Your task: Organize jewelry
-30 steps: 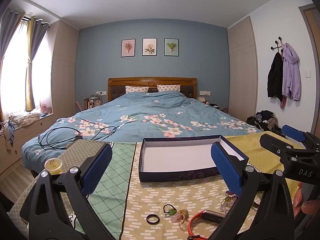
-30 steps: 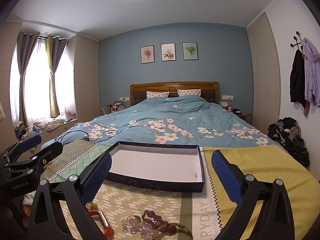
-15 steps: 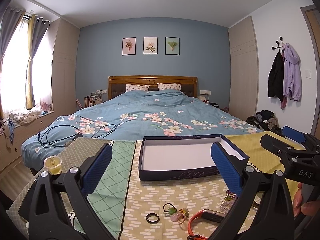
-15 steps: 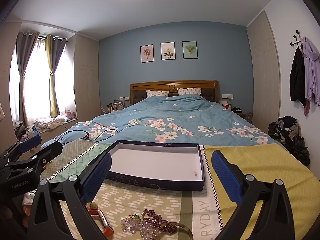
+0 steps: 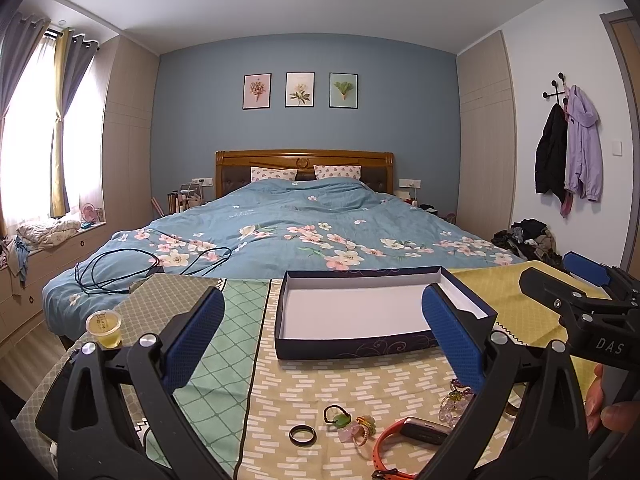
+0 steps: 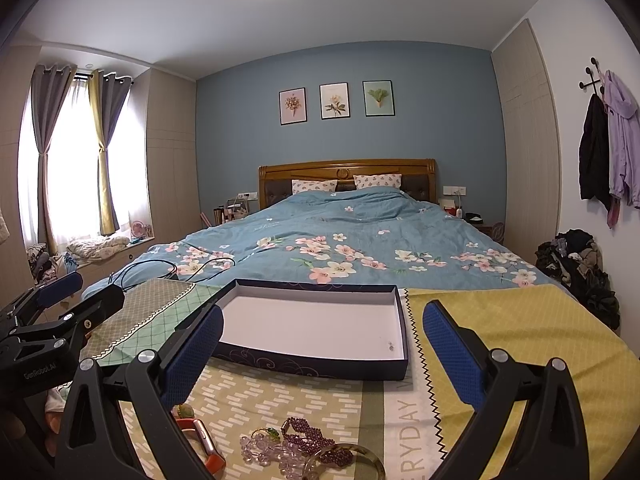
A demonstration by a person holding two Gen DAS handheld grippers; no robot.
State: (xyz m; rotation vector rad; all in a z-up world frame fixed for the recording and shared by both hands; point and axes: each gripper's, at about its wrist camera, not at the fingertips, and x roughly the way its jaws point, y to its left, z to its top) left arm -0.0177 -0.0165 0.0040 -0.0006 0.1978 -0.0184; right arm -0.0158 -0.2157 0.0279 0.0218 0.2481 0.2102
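Low in frame, on patterned desk cloth (image 5: 320,380): one black ring (image 5: 303,435), one orange band (image 5: 386,442), beaded bracelets (image 6: 296,446). Centre, just beyond: one empty navy box (image 5: 352,350), unobstructed. Left tool (image 5: 320,340) and right tool (image 6: 320,348) both spread apart, gripping nothing. Left edge: one small yellow cup (image 5: 104,328).

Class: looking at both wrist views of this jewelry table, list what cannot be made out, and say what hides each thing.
- Orange band: left wrist view, bottom edge and a tong arm cut it.
- Gold bangle: right wrist view, bottom edge cuts it.
- Speck in the box: right wrist view, too small to identify.
- Bead bracelets: left wrist view, partly behind the left tongs.
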